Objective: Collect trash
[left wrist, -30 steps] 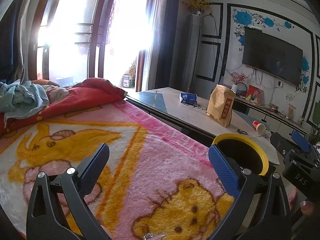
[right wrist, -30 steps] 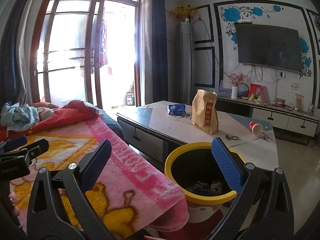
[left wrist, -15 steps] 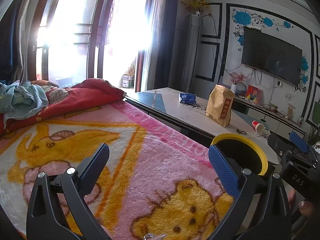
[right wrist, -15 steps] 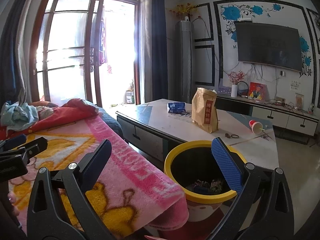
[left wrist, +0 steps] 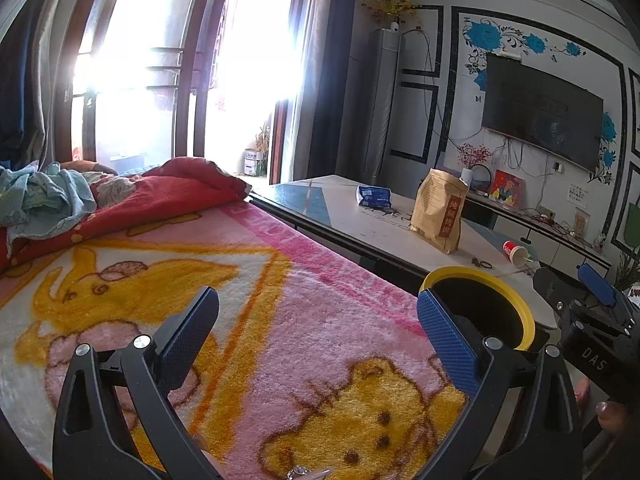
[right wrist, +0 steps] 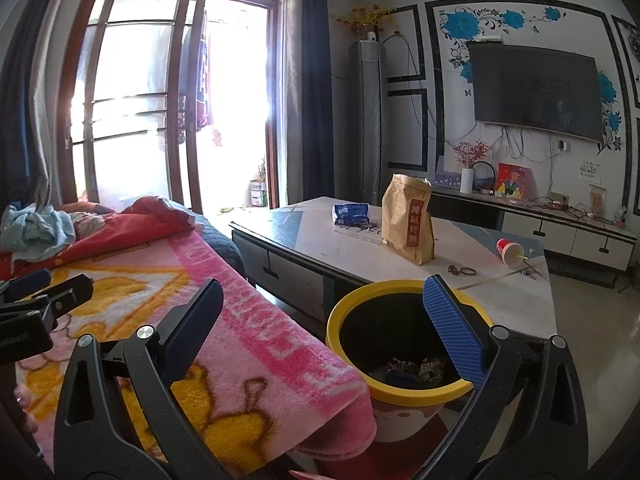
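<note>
A yellow-rimmed trash bin [right wrist: 404, 340] stands between the bed and the low table, with scraps in its bottom; its rim [left wrist: 516, 300] shows in the left wrist view too. On the table [right wrist: 320, 240] lie a blue packet [right wrist: 350, 213], a brown paper bag [right wrist: 408, 222] standing upright, a tipped red paper cup [right wrist: 509, 251] and small rings [right wrist: 462, 270]. My right gripper [right wrist: 320, 308] hangs open above the bin's near side, holding nothing. My left gripper [left wrist: 316, 320] is open over the pink blanket [left wrist: 240, 300], empty.
The bed carries a red quilt [left wrist: 168, 192] and a blue cloth [left wrist: 40, 196] at its far end. A TV [right wrist: 536, 92] hangs over a low cabinet [right wrist: 560, 232]. Bright glass doors [right wrist: 160, 100] stand behind. Bare floor [right wrist: 592, 328] lies right of the table.
Both grippers have drifted slightly forward and stay open. The bin sits a little lower and nearer in the right wrist view.
</note>
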`<state>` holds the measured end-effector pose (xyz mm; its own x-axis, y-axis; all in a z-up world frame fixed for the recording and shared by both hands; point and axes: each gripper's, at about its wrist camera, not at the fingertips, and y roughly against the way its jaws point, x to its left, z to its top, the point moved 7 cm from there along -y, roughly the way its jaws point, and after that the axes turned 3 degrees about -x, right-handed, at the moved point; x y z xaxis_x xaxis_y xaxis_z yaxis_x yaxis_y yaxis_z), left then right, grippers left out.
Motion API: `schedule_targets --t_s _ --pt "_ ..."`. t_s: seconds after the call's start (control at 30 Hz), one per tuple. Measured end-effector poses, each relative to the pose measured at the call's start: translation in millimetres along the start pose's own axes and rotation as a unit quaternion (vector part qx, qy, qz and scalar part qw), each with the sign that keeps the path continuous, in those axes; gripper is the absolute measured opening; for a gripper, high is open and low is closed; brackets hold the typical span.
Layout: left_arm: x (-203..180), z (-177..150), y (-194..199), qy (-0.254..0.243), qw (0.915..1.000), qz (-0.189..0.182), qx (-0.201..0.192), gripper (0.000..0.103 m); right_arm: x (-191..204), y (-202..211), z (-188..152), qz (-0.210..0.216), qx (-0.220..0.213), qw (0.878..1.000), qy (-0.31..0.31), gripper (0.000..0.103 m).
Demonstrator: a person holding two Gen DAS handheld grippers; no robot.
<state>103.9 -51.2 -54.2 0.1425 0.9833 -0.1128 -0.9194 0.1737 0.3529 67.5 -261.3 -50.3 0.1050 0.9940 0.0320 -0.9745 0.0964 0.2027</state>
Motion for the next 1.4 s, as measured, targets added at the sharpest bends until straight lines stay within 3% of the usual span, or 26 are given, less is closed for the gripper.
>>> schedule_targets --t_s 0.87,1.03,1.17,1.23,1.33,1.4 --pt "-3 -1 -3 -0.005 1.0000 -0.005 0.003 0.097 -2 2 -1 -0.003 0.002 1.000 -0.003 0.092" --pt "4 -8 -10 -0.005 0.9997 0.007 0.021 0.097 -1 -1 -2 -0.001 0.005 1.000 -0.008 0.092" --pt "31 -13 -6 0.024 0.9989 0.028 0.031 0.097 23 -11 3 0.038 0.018 0.999 -0.006 0.092" --pt "54 -15 -2 0.041 0.9974 0.047 0.036 0.097 61 -19 9 0.089 0.027 0.996 -0.001 0.092" --pt "124 -18 13 0.069 0.9895 0.120 0.041 0.097 135 -27 10 0.178 0.060 0.982 0.002 0.092" --pt "186 -19 30 0.094 0.9749 0.197 0.043 0.097 196 -29 4 0.244 0.100 0.965 0.010 0.092"
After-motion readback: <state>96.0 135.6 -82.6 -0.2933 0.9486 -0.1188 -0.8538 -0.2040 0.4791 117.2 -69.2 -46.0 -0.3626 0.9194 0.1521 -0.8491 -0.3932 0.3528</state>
